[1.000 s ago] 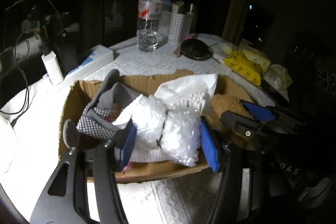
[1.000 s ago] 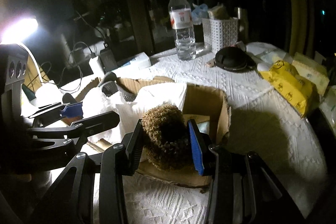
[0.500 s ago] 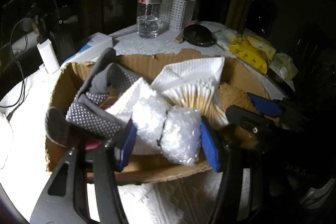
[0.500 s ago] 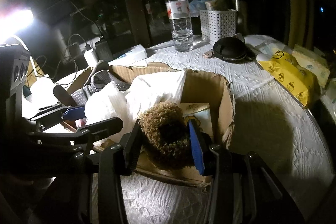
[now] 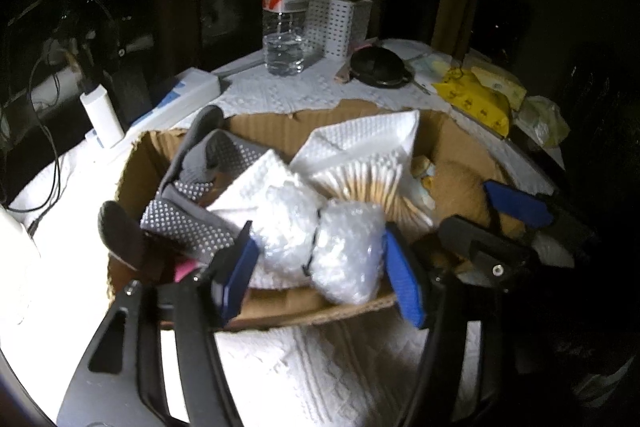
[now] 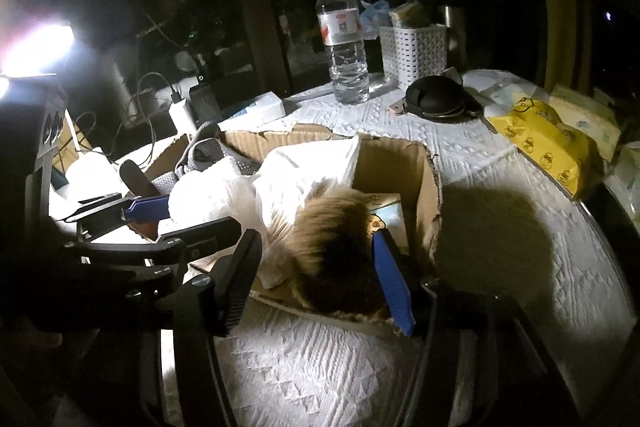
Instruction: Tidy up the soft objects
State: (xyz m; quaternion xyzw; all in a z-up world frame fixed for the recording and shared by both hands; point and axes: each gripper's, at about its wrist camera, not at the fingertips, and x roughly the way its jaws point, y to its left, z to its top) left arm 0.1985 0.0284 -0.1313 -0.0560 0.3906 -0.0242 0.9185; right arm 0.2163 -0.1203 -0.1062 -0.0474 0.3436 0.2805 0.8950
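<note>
A cardboard box [image 5: 264, 129] [image 6: 394, 167] on the white tablecloth holds grey dotted gloves [image 5: 192, 199], white paper towels [image 5: 372, 135] and a pack of cotton swabs [image 5: 372, 183]. My left gripper [image 5: 320, 263] is shut on a bubble-wrap bundle [image 5: 320, 247] over the box's near edge. My right gripper [image 6: 316, 267] holds a brown fuzzy plush [image 6: 332, 239], blurred, inside the box's right end; its jaws look slightly wider than the plush. The right gripper also shows in the left wrist view [image 5: 496, 219], the left one in the right wrist view [image 6: 160, 219].
Behind the box stand a water bottle [image 5: 286, 11] [image 6: 344, 39], a white perforated basket [image 6: 416, 53], a black round pouch [image 6: 436, 99] and yellow packets [image 6: 548, 143]. A white flat box [image 5: 180, 95], a charger [image 5: 102, 115] and cables lie left. A bright lamp [image 6: 36, 47] glares.
Both grippers have moved forward and down over the box with their loads. The brown plush has sunk into the box and blurs; the right jaws have widened a little.
</note>
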